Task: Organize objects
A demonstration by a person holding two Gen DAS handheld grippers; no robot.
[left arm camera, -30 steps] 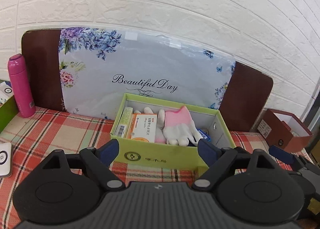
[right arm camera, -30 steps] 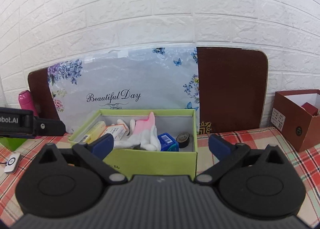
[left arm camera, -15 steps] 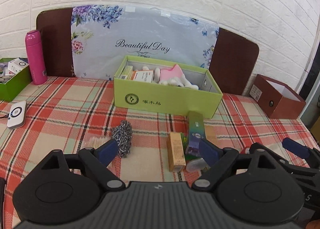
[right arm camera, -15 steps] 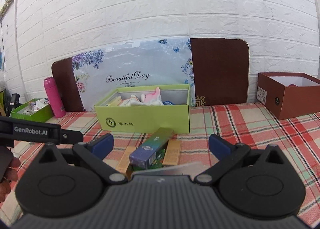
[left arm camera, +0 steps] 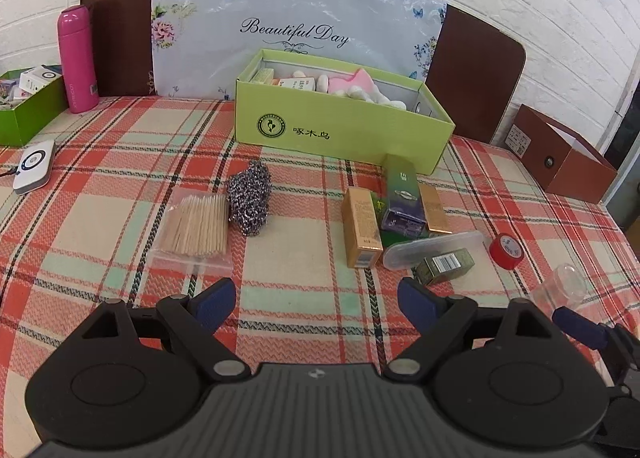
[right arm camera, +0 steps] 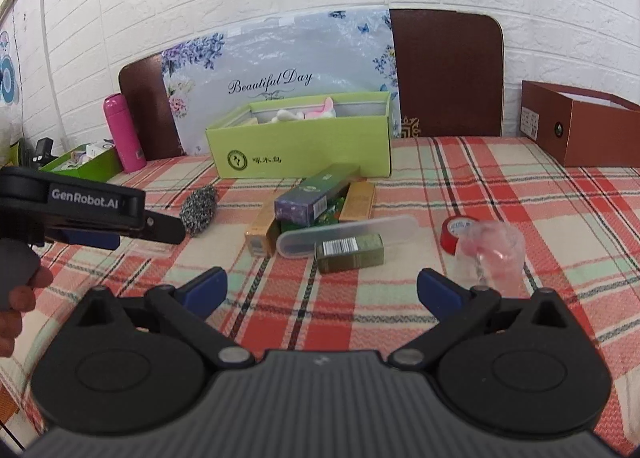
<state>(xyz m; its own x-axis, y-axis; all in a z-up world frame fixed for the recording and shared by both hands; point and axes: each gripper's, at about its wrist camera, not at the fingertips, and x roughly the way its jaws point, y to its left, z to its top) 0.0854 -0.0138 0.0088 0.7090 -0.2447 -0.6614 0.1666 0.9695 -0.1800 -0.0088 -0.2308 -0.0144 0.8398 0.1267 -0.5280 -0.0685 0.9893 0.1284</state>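
- Your left gripper (left arm camera: 312, 304) stands wide open above the checked tablecloth (left arm camera: 100, 218), with nothing between its blue pads.
- Your right gripper (right arm camera: 322, 290) is also spread open and empty; the clear plastic cup (right arm camera: 490, 254) stands just beyond its right finger.
- The loose things lie in the middle of the table, in front of the green box (left arm camera: 340, 126), which sits near the far edge.
- The purple-green carton (left arm camera: 402, 194) lies on top of the pile, its long axis running from the green box toward you.
- The gold carton (left arm camera: 360, 226) lies beside it on the left, almost parallel.
- The clear flat case (left arm camera: 432, 248) lies across them (its long axis goes left to right), and the small olive box (left arm camera: 444, 266) touches its near side.
- The toothpick bag (left arm camera: 196, 226) and the steel scourer (left arm camera: 250, 198) touch each other, left of the pile.
- The red tape roll (left arm camera: 507, 251) lies toward the right edge.
- A second ago the green box filled your view; now both grippers are farther back and lower, and the loose things are visible.
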